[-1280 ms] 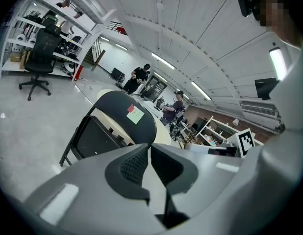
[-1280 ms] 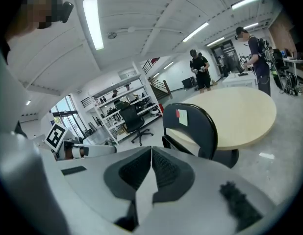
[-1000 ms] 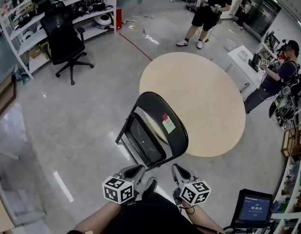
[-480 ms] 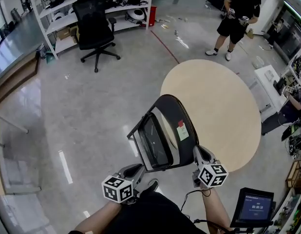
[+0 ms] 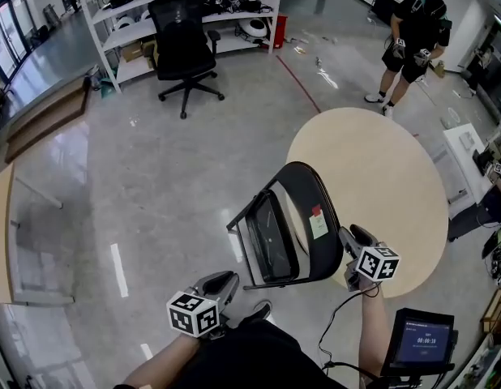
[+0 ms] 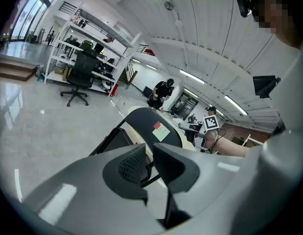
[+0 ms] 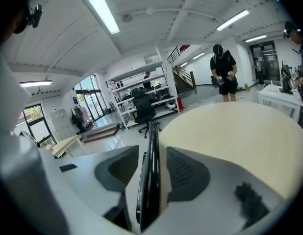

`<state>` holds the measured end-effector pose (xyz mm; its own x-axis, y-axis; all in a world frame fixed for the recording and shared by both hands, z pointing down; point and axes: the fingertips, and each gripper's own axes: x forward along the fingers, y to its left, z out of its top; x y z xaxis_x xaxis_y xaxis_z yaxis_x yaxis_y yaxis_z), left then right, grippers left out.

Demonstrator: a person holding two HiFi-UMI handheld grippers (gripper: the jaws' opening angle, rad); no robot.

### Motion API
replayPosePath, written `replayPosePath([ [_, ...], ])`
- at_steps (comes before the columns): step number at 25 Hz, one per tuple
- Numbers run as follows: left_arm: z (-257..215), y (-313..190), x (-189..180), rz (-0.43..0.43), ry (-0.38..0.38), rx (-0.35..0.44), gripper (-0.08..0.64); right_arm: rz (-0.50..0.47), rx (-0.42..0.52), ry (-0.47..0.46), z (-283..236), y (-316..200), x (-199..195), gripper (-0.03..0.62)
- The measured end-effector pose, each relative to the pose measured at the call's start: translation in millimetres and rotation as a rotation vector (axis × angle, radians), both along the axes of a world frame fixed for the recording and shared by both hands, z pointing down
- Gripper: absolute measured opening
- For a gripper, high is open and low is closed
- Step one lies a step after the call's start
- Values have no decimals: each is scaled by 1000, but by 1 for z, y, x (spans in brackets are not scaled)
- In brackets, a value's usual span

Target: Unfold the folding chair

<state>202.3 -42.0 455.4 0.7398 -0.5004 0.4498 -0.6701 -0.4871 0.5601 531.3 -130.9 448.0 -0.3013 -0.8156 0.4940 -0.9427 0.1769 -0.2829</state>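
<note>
— Where do we have the chair?

— The black metal folding chair (image 5: 325,250) stands at twelve o'clock from us on the polished grey floor (image 5: 153,185). Its seat is angled away from the backrest. The round beige table (image 5: 380,177) is just beyond it, at two o'clock.

— And our grippers?

— Our right gripper (image 5: 349,237), at four o'clock, straddles the backrest's edge. Its jaws have just been opening and stand apart, with the rim between them and unclamped. Our left gripper (image 5: 222,282), at seven o'clock, is off the chair, with its jaws barely apart and nothing in the slit.

— What else is in the room?

— At eleven o'clock we see white shelving (image 5: 121,14) and a black office chair (image 5: 183,43). A person in black (image 5: 408,47) stands at one o'clock, and there's a small lit screen (image 5: 418,343) at five.
</note>
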Motion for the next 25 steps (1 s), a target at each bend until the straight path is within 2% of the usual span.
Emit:
replayPosePath([
  [4,-4,-1,-9,-15,-15,3,51,-10,-40,-17,16,-7,5,214],
  [8,-5,1,-10,-14,-19,1,51,-7,-80,-35,35,-9,8,216],
  [13,-8,0,-14,-12,-18,-1,51,7,-92,-124,40,-5,8,218],
  [17,-7,1,-14,-6,-15,-6,51,-24,-126,-108,49,-1,4,218],
  [21,-7,1,-13,2,-16,-5,51,-24,-155,-137,57,-1,3,217],
  [25,-10,3,-17,-3,-15,-7,51,-100,-201,-69,64,5,-13,218],
])
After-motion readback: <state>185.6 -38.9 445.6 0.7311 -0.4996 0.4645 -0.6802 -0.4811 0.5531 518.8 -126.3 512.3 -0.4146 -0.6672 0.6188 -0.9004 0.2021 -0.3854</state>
